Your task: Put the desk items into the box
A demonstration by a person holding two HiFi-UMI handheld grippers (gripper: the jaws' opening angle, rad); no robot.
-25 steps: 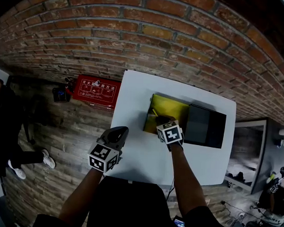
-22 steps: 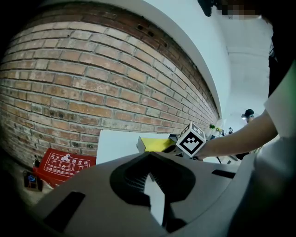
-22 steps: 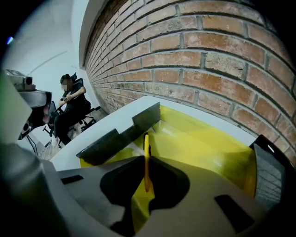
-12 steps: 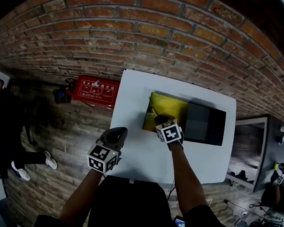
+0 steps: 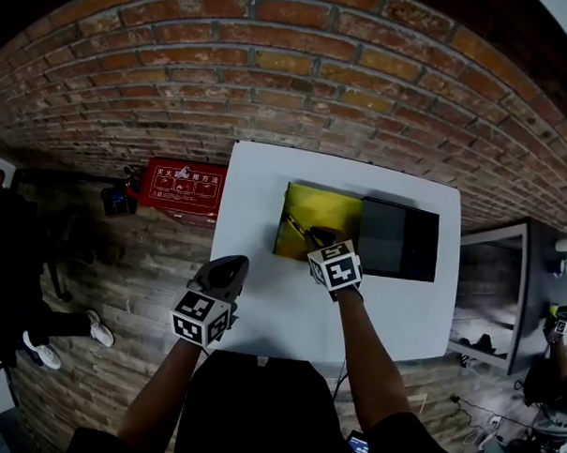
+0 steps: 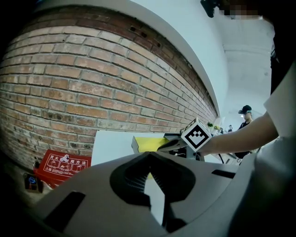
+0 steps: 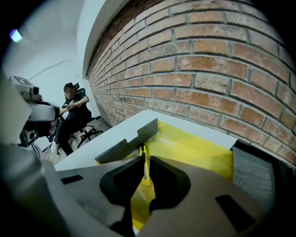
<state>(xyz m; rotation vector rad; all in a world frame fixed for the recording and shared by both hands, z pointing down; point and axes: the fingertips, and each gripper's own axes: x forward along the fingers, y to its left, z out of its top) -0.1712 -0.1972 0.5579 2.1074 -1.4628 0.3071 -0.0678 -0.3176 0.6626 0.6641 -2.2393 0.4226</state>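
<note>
An open box with a yellow inside (image 5: 327, 206) (image 7: 194, 152) (image 6: 150, 143) lies on the white table (image 5: 261, 304), its black lid (image 5: 398, 238) (image 7: 252, 171) laid to its right. My right gripper (image 5: 311, 237) (image 7: 145, 163) hangs over the box's near edge, shut on a thin yellow pencil (image 5: 299, 225) (image 7: 143, 150) that points into the box. My left gripper (image 5: 227, 268) (image 6: 149, 155) hovers at the table's left front, apart from the box. Its jaws meet at the tips with nothing between them.
A brick wall (image 5: 272, 70) runs behind the table. A red sign (image 5: 182, 185) (image 6: 64, 164) lies on the wooden floor to the left. A seated person (image 7: 69, 111) is off beyond the table's far end, and another person (image 5: 18, 284) stands at the left.
The view has drifted, so the table sits a little further left. Both grippers keep their places; the right one stays shut on the pencil over the box.
</note>
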